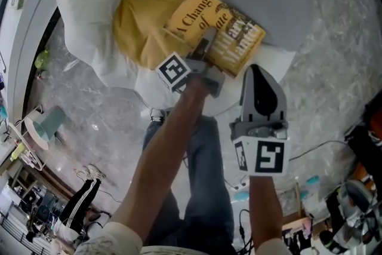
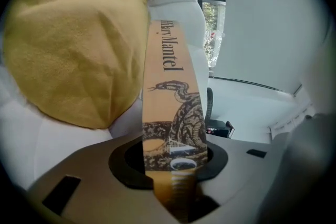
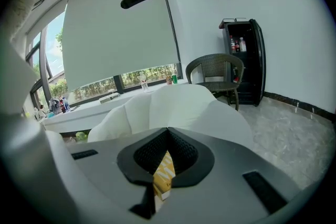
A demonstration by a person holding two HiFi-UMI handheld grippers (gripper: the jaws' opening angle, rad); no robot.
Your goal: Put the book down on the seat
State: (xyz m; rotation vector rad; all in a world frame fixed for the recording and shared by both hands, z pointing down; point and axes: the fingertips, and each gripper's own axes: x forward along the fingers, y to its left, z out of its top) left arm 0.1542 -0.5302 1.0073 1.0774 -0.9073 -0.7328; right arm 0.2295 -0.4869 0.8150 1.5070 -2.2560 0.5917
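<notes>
Over the white seat [image 1: 89, 3], a yellow cushion [image 1: 137, 21] sits at the book's 9 o'clock. Left gripper [image 1: 206, 49] is clamped on the book [image 1: 224, 27], which overlaps the cushion's right edge. Right gripper [image 1: 255, 71], at the book's 5 o'clock, has its jaws pinched together, with a book corner peeking past them.

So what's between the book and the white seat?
A yellow cushion lies on the white seat, under part of the book. The head view shows that.
</notes>
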